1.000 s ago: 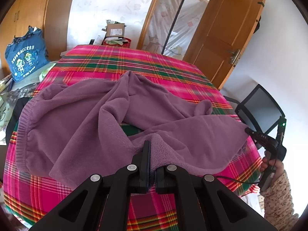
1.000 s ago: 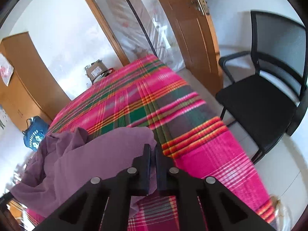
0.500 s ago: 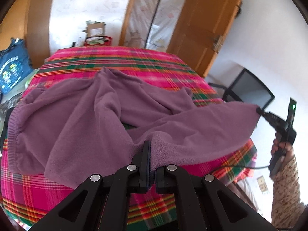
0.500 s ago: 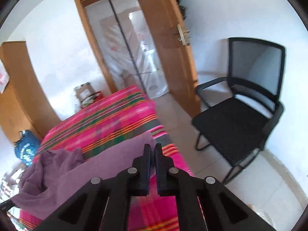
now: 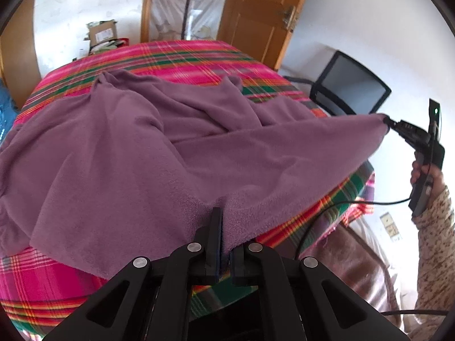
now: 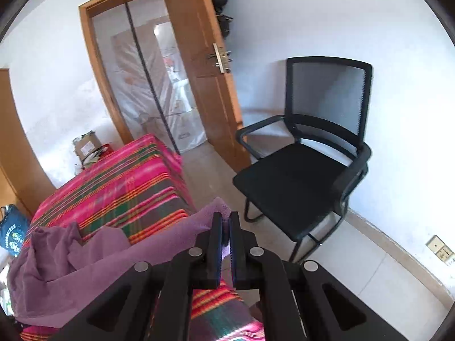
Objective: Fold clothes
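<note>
A purple fleece garment (image 5: 136,147) lies spread over a table with a pink plaid cloth (image 5: 182,56). My left gripper (image 5: 226,221) is shut on the garment's near edge at the table's front. My right gripper (image 5: 388,122) is shut on another corner and holds it stretched out past the table's right edge, above the floor. In the right wrist view the right gripper (image 6: 226,227) pinches the purple fabric (image 6: 93,258), which trails back left to the table (image 6: 119,187).
A black mesh office chair (image 6: 310,167) stands right of the table by the white wall. A wooden door (image 6: 199,65) and a plastic-covered doorway (image 6: 153,85) are behind. A cardboard box (image 5: 102,32) sits past the table's far end. A cable (image 5: 341,207) hangs from the right gripper.
My right gripper has pulled its corner of the garment out to the right, past the table edge and up. The fabric between the two grippers is now stretched taut. The left gripper kept its hold.
</note>
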### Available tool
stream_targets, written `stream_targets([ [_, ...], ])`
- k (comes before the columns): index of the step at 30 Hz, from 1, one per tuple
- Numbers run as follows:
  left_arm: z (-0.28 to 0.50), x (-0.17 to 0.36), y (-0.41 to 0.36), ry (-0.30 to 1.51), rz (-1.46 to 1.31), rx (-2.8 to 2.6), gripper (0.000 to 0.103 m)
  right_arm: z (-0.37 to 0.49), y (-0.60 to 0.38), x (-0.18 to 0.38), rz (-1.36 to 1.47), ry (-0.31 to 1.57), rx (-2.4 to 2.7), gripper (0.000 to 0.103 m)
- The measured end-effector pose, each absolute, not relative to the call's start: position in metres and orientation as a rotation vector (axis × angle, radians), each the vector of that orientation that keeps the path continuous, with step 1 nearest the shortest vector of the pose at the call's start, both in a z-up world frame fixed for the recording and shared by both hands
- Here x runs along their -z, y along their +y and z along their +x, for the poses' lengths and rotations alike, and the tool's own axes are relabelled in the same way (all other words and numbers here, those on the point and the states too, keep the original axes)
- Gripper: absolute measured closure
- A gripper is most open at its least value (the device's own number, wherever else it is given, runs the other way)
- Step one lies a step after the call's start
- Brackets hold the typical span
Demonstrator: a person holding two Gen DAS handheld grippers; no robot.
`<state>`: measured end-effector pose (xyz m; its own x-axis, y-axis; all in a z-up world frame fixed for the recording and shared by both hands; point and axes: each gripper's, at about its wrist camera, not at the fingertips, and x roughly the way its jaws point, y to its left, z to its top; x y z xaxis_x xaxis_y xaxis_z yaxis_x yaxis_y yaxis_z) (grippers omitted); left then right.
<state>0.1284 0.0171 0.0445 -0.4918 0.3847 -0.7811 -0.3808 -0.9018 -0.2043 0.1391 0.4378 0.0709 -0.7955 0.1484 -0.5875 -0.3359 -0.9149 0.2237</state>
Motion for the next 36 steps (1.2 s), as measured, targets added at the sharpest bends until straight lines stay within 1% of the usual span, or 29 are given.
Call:
stream_targets([
  [6, 0.128, -0.035, 0.026, 0.008, -1.290, -2.343, 0.095, 0.144, 0.446, -0.055, -0.890, 0.427, -2.637, 0.099],
  [8, 0.130, -0.034, 0.026, 0.016, -1.300, -2.319, 0.092, 0.141, 0.450, -0.048, -0.910, 0.428, -2.617, 0.098],
  [12, 0.134, -0.040, 0.010, -0.020, -1.264, -2.303, 0.078, 0.131, 0.451, -0.038, -0.951, 0.402, -2.583, 0.099],
  [13, 0.135, -0.043, 0.004, -0.036, -1.249, -2.309, 0.076, 0.127, 0.450, -0.036, -0.959, 0.390, -2.575, 0.098],
  [16, 0.137, -0.047, -0.016, -0.088, -1.232, -2.335, 0.075, 0.117, 0.450, -0.032, -0.979, 0.382, -2.556, 0.098],
  [20, 0.137, -0.050, -0.048, -0.174, -1.234, -2.394, 0.075, 0.109, 0.446, -0.027, -1.004, 0.322, -2.527, 0.098],
  [24, 0.131, -0.054, -0.090, -0.285, -1.245, -2.480, 0.075, 0.116, 0.442, -0.023, -1.062, 0.314, -2.516, 0.098],
  [29, 0.118, -0.065, -0.134, -0.369, -1.244, -2.613, 0.075, 0.119, 0.441, -0.021, -1.128, 0.283, -2.491, 0.096],
  [32, 0.110, -0.070, -0.157, -0.409, -1.239, -2.678, 0.075, 0.115, 0.432, -0.030, -1.121, 0.285, -2.511, 0.095],
  [36, 0.097, -0.074, -0.185, -0.467, -1.266, -2.729, 0.075, 0.098, 0.408, -0.048, -1.110, 0.208, -2.569, 0.092],
])
